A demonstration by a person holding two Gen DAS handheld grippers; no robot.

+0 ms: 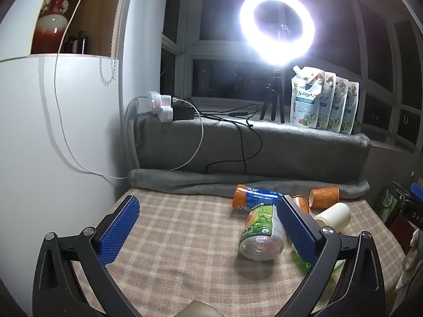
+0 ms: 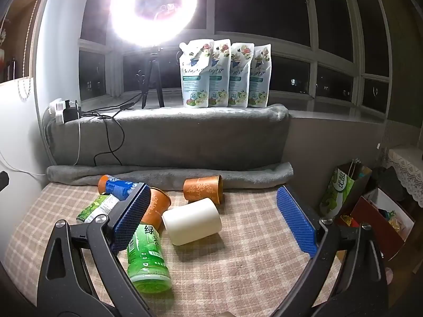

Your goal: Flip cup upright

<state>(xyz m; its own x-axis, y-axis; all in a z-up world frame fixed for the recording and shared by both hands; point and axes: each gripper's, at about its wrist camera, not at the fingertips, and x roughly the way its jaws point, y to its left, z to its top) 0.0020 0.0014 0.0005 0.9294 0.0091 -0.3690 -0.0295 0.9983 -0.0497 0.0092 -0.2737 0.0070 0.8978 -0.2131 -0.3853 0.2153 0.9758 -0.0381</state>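
Note:
A cream cup point(image 2: 192, 221) lies on its side on the checked tablecloth point(image 2: 238, 259), also in the left wrist view point(image 1: 334, 216). Two orange patterned cups lie on their sides: one point(image 2: 203, 188) near the grey blanket roll, also in the left view point(image 1: 324, 197), one point(image 2: 156, 208) partly behind my right gripper's left finger. My right gripper point(image 2: 214, 219) is open above the table, the cream cup between its fingers, apart from them. My left gripper point(image 1: 208, 227) is open and empty, left of the cups.
Green tea bottles point(image 2: 147, 259) point(image 1: 261, 233) and a blue-orange bottle point(image 2: 117, 185) lie on the table. A grey blanket roll point(image 2: 169, 175) edges the back. Detergent pouches point(image 2: 224, 75), a ring light point(image 2: 153, 8) and cables stand on the sill. Bags point(image 2: 370, 206) sit right of the table.

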